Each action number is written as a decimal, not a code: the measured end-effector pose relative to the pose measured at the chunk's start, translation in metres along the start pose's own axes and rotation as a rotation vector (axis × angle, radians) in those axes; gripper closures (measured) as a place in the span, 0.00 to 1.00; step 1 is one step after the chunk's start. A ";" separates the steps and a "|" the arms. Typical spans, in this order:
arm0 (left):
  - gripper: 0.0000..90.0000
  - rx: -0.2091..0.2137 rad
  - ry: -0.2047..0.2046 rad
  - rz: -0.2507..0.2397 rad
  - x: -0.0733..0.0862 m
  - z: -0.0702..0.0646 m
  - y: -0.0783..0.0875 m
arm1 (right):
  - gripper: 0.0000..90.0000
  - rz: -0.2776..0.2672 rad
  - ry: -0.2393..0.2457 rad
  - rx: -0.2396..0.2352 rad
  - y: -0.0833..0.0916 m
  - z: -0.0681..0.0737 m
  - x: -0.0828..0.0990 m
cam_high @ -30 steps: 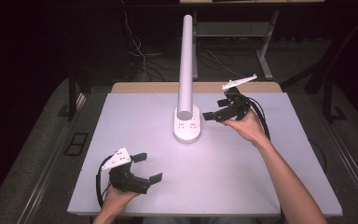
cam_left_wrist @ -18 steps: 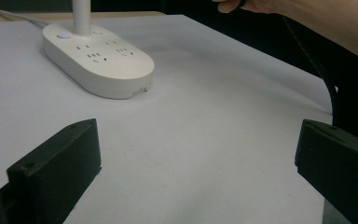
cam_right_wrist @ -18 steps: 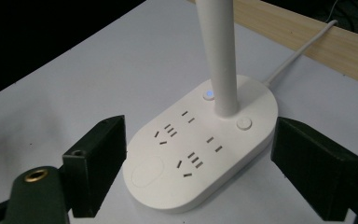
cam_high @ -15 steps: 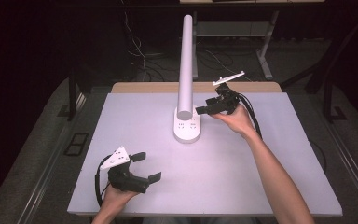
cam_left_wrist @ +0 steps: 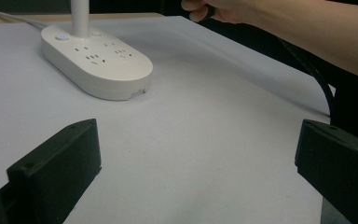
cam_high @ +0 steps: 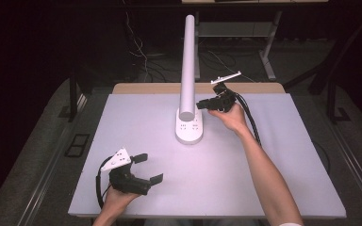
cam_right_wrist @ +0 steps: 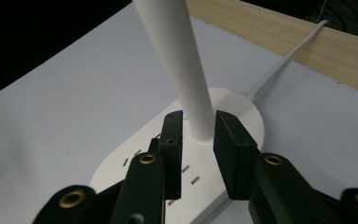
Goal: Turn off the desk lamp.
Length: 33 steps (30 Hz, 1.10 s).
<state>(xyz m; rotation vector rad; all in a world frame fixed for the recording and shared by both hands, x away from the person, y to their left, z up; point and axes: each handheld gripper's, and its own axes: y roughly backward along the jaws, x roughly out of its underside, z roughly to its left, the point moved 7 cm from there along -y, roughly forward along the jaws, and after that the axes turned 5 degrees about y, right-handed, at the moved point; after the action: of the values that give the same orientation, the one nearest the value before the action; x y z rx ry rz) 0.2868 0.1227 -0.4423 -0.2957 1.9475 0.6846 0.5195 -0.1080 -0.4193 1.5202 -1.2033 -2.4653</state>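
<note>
The left tongs [cam_high: 147, 168] rested near the left front, jaws spread wide, held from below by the left hand [cam_high: 117, 197]. The right tongs [cam_high: 203, 104], arm stretched far, had just been closing, jaws narrowed.

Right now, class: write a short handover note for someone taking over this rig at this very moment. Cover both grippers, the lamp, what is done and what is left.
Left gripper: open, holding nothing, low over the white table near the front edge.
Right gripper: its jaws have just been closing on either side of the white pole, just above the base; contact with the pads cannot be told.
Lamp base with sockets: flat on the table, near the far middle, pole upright, cord running off the back.
Done: the right gripper is lined up at the pole.
Left: probably finish the grip, then move or adjust the lamp.
</note>
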 end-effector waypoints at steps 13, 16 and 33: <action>0.00 0.002 -0.002 0.002 0.000 0.000 0.000 | 1.00 -0.041 -0.073 0.028 -0.017 -0.016 0.002; 0.00 0.002 -0.003 0.003 0.000 0.000 0.000 | 1.00 -0.038 -0.088 0.027 -0.023 -0.017 0.004; 0.00 0.005 0.000 0.002 0.000 0.000 0.000 | 1.00 0.027 -0.127 0.027 -0.052 -0.023 0.023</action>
<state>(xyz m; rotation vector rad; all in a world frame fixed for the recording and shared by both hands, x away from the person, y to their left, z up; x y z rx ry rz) 0.2863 0.1231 -0.4425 -0.2910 1.9498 0.6811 0.5441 -0.0938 -0.4737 1.3618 -1.2705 -2.5740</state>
